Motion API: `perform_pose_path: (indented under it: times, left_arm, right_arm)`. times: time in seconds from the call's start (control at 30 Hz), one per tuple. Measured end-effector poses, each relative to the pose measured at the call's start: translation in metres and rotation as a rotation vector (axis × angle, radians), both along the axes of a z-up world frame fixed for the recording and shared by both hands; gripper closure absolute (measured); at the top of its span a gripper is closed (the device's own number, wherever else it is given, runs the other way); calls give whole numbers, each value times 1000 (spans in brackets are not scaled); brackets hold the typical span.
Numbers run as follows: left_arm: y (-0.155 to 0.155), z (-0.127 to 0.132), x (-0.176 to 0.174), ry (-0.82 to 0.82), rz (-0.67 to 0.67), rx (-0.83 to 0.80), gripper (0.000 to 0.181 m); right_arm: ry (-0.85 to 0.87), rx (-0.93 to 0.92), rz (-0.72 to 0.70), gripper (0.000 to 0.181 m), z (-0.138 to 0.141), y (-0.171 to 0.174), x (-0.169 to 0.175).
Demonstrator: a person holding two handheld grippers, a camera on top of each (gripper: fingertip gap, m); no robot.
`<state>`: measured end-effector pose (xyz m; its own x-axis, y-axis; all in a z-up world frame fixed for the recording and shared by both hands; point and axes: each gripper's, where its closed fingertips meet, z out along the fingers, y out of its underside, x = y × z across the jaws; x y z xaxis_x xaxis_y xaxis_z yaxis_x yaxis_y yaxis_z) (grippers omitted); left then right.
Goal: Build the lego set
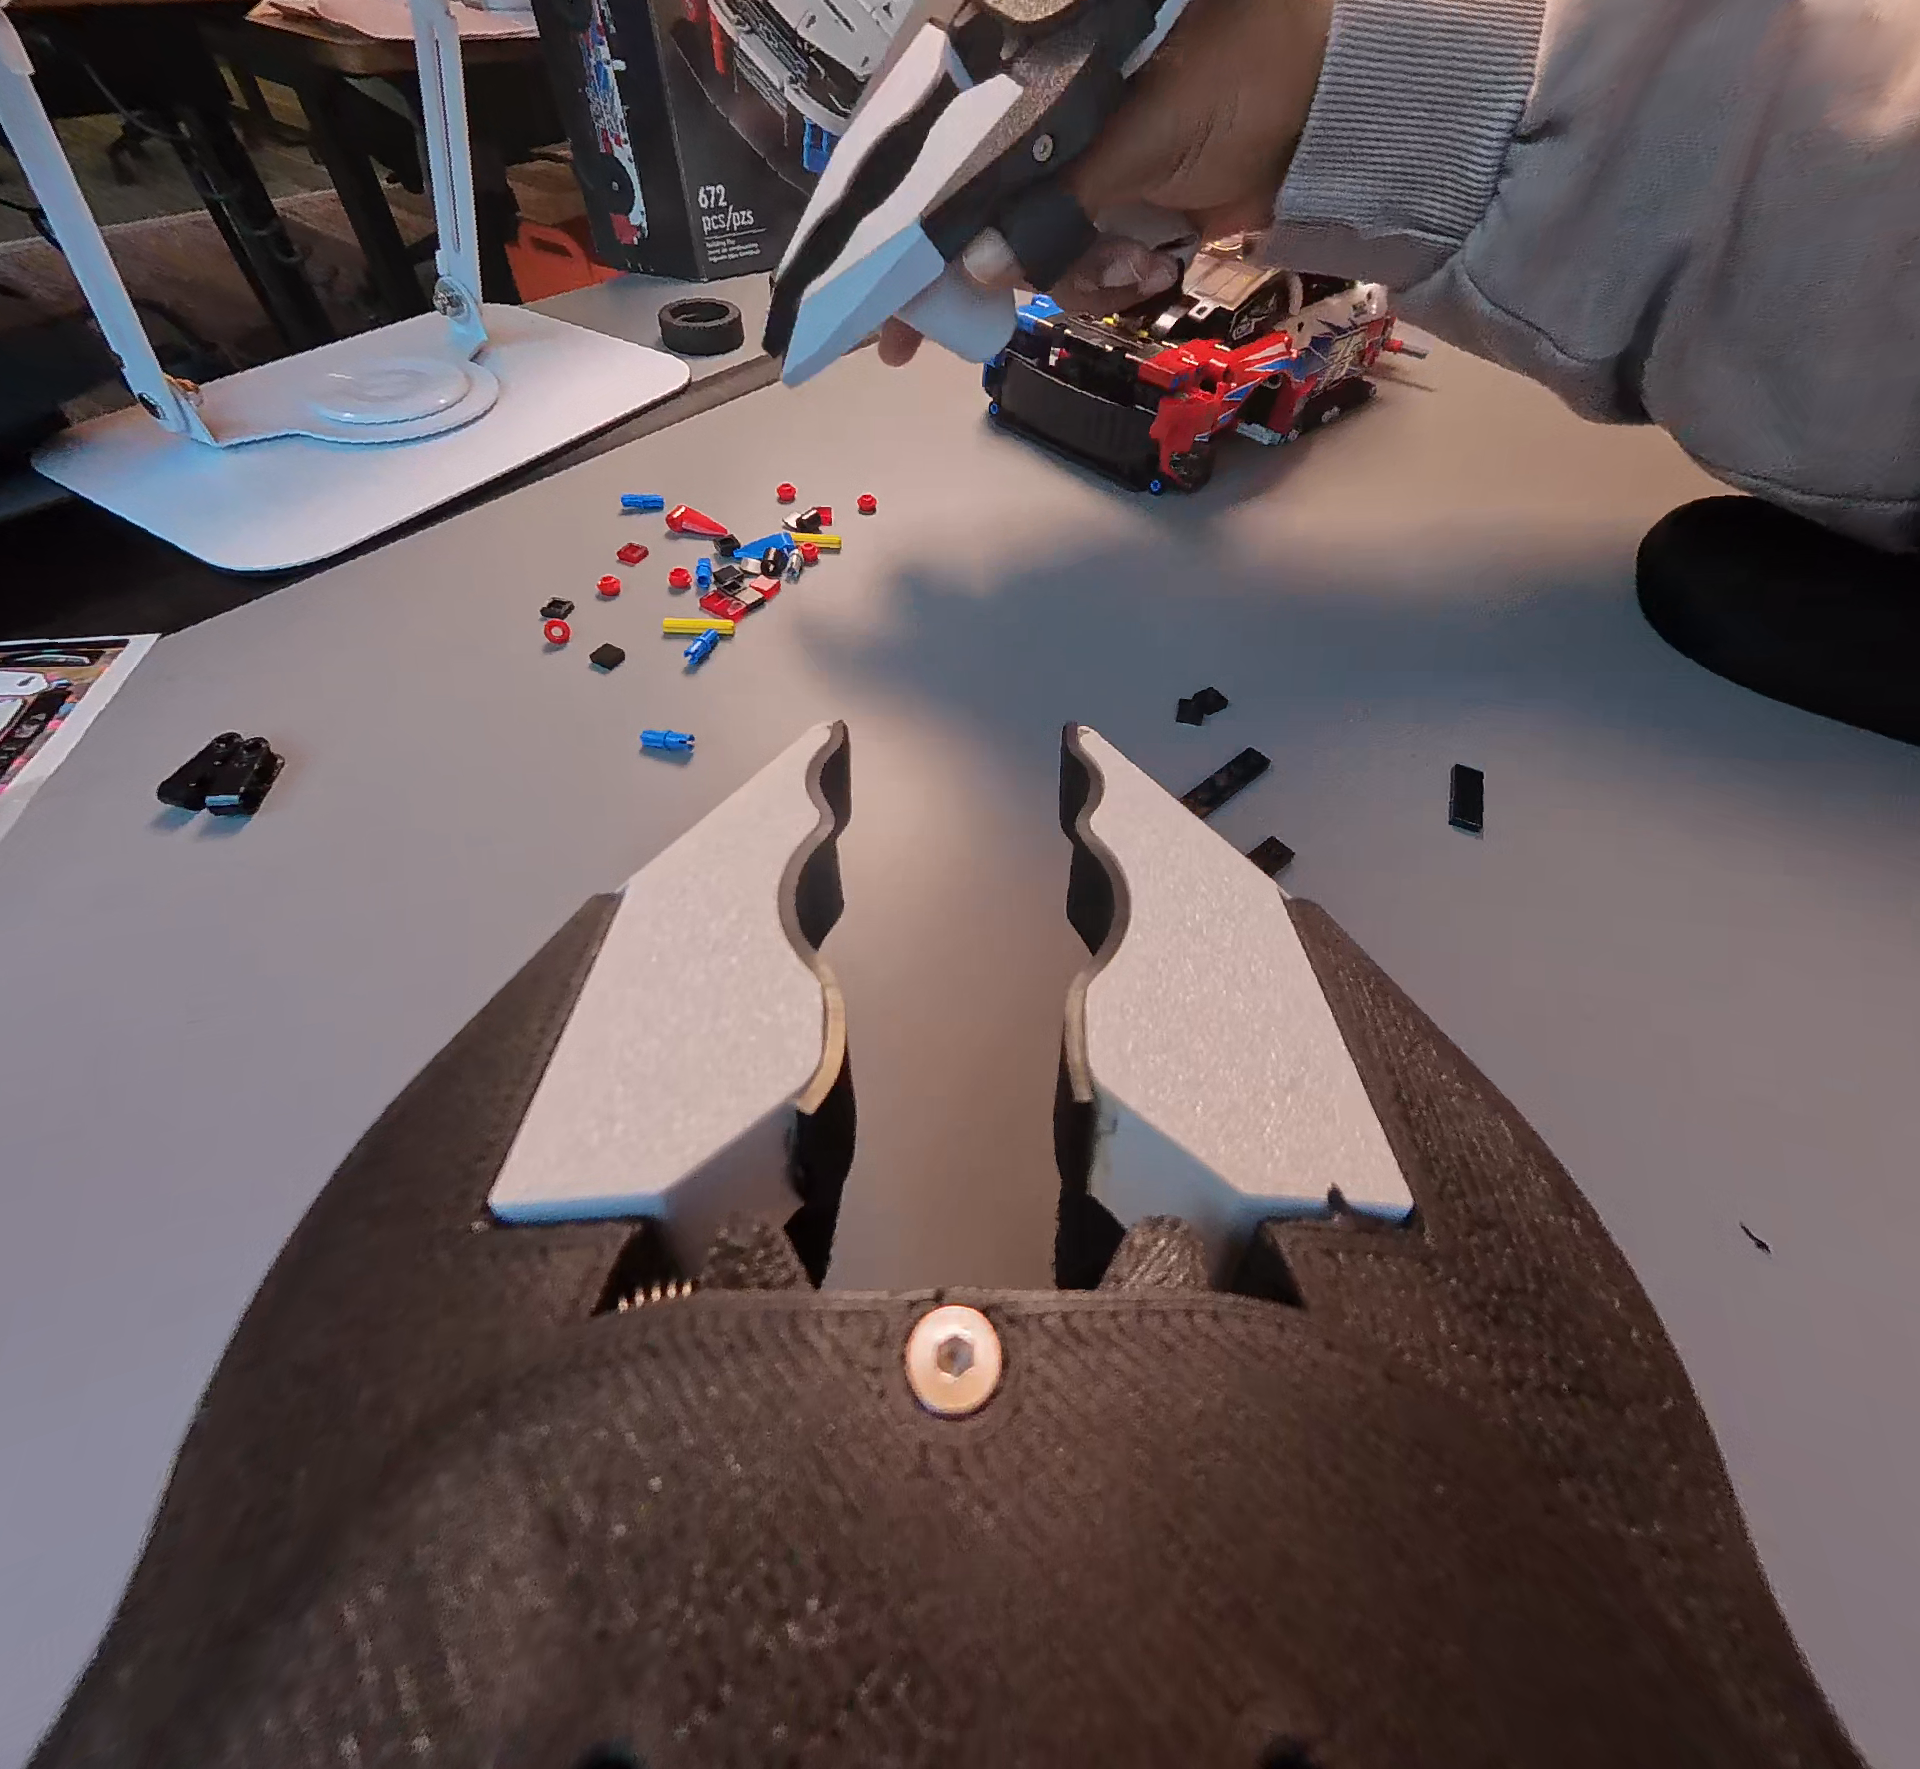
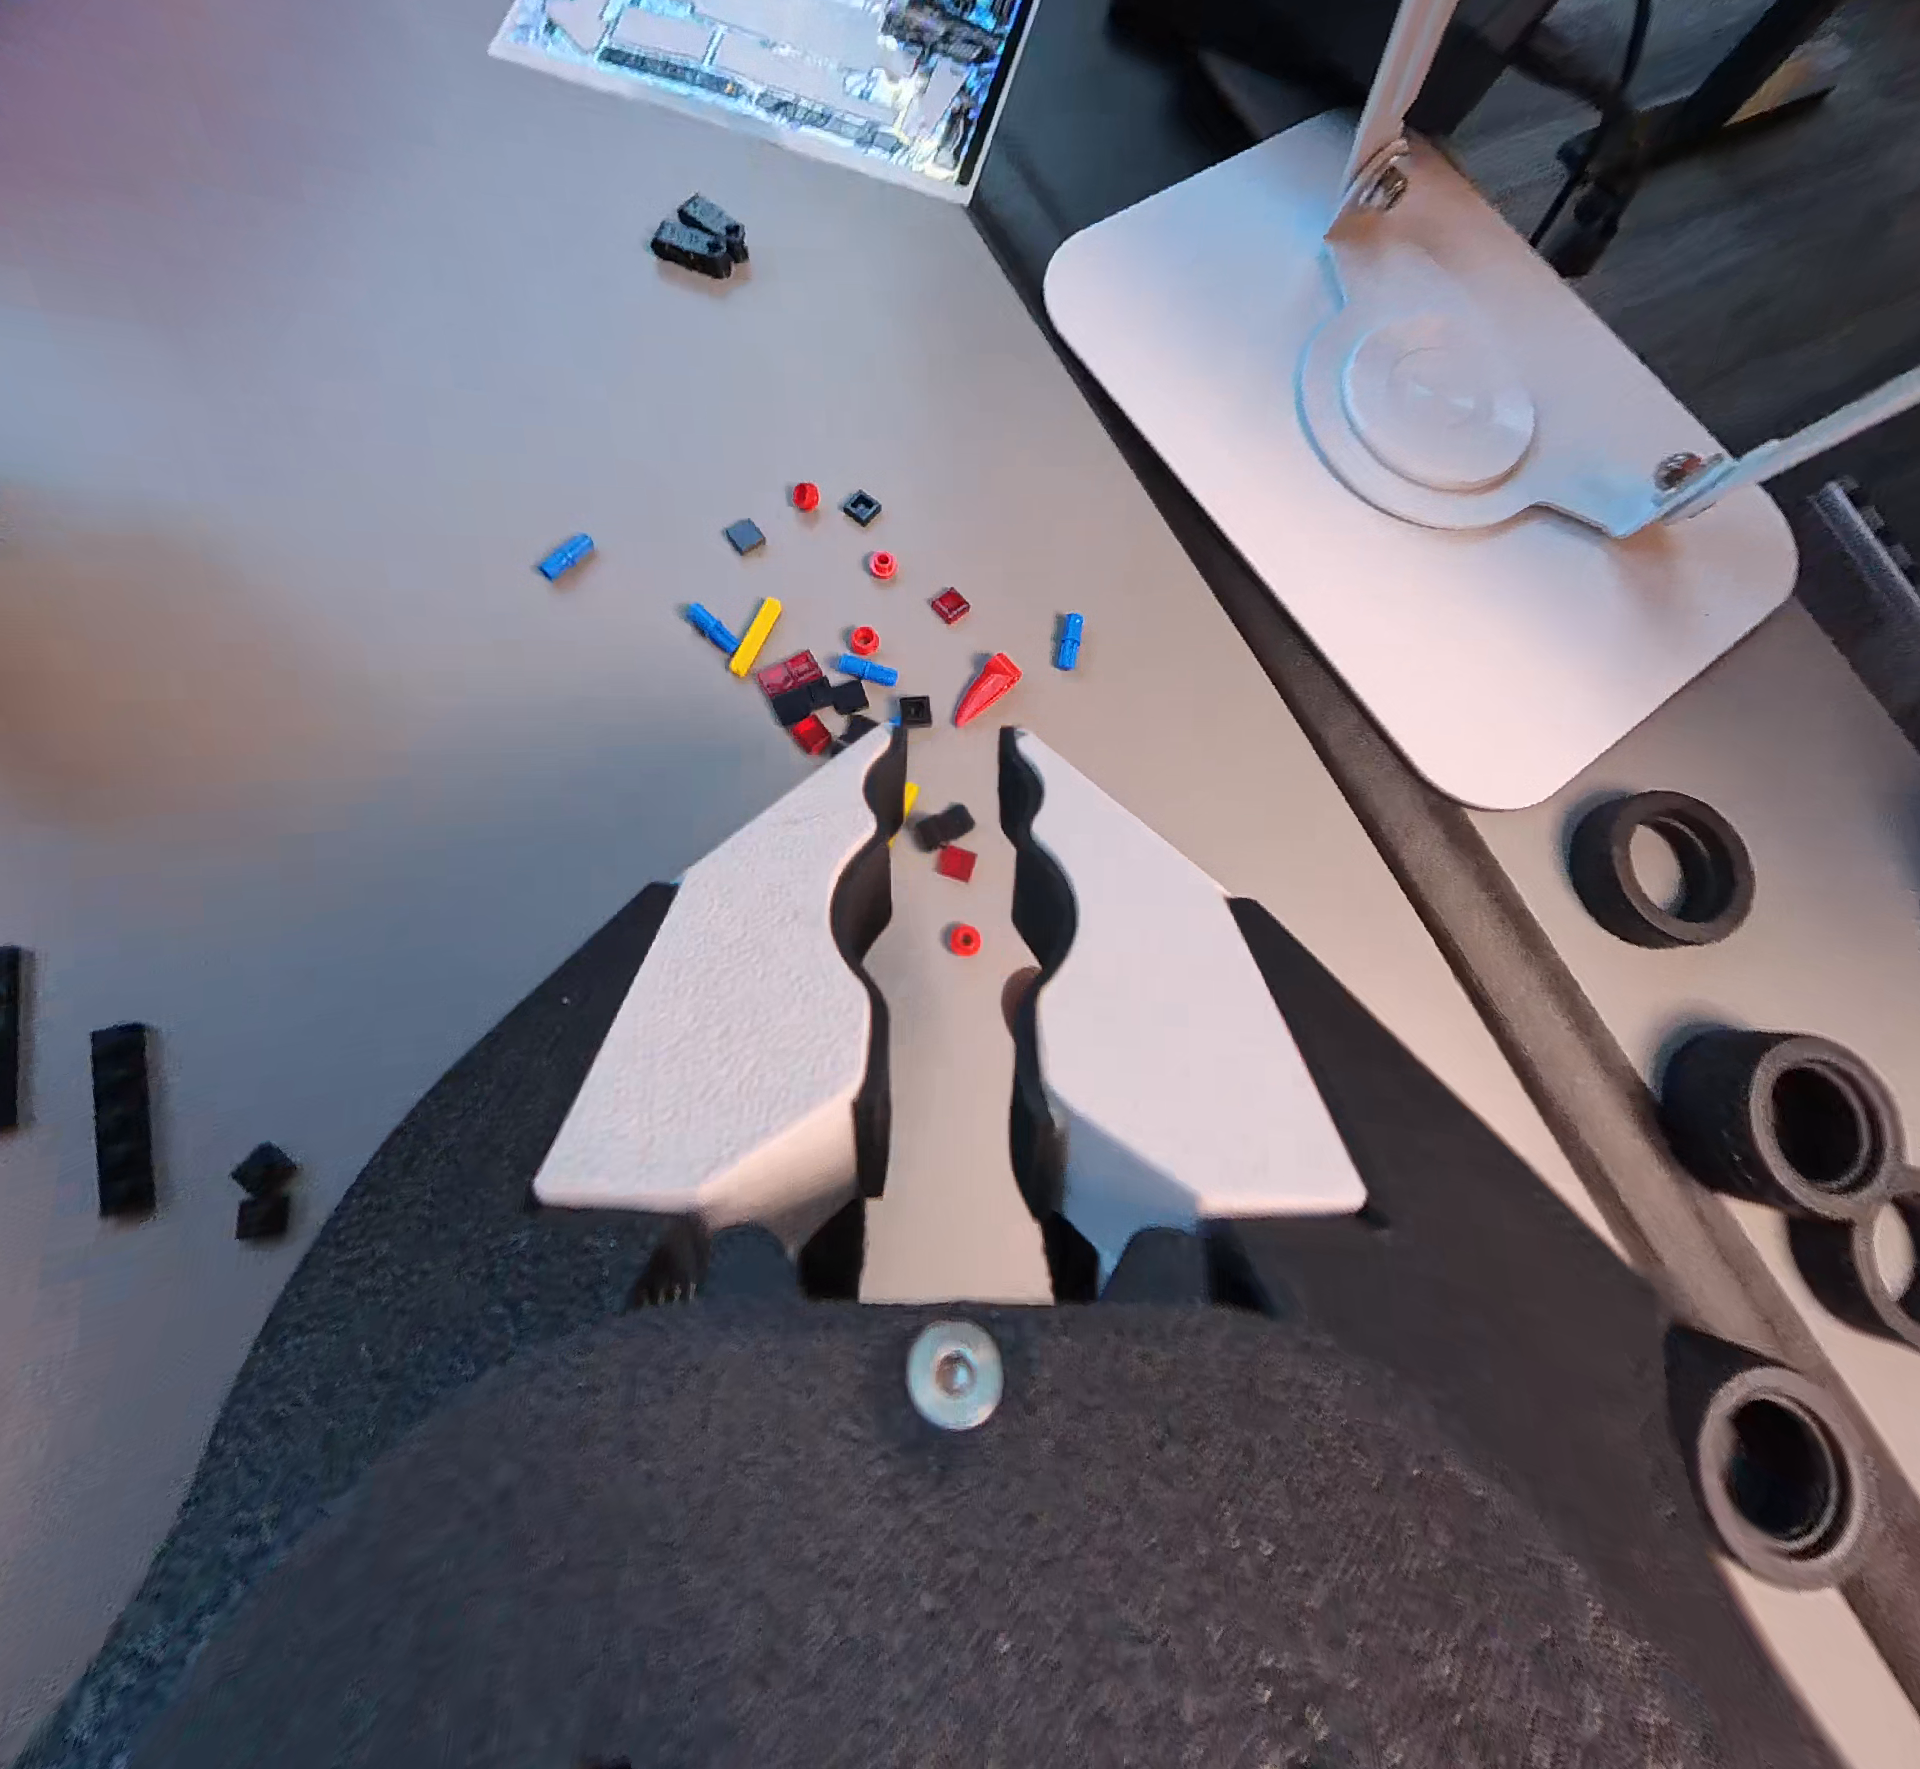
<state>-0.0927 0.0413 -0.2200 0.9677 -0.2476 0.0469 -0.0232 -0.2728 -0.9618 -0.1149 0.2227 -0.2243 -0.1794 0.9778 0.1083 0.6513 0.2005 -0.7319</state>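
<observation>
Right tool (image 2: 951, 732) gaping above loose pieces (image 2: 831, 649), lamp base (image 2: 1455, 576) beside

Two grippers show: the left gripper (image 1: 954, 732) and the right gripper (image 2: 951, 732). One partly built car (image 1: 1195, 374) stands on the table. Two yellow rods (image 1: 698, 625) lie among the loose pieces, with five blue pins (image 1: 666, 740). Four black tyres (image 2: 1660, 867) sit at the side, one lamp base (image 2: 1455, 514) beside them.
</observation>
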Motion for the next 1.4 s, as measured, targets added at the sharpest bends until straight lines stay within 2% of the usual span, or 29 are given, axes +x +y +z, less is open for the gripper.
perform_pose_path:
  times: [0.03,0.13,0.33,0.57,1.03,1.4]
  left_arm:
    - [0,0,0,-2,-1,0,142]
    - [0,0,0,-3,-3,-2,142]
    - [0,-2,1,-11,-12,-13,143]
    - [0,-3,0,-32,-13,-18,143]
    - [0,-3,1,-44,-21,-21,144]
    - [0,-3,2,-41,-31,-23,144]
  right_arm:
    - [-21,13,51,165,-3,0,0]
    - [-101,57,188,168,-16,1,7]
    - [-256,110,180,175,-41,28,13]
    - [-276,67,284,175,-50,6,9]
    - [-292,83,308,174,-55,-10,-25]
    - [-361,123,271,175,-59,0,-23]
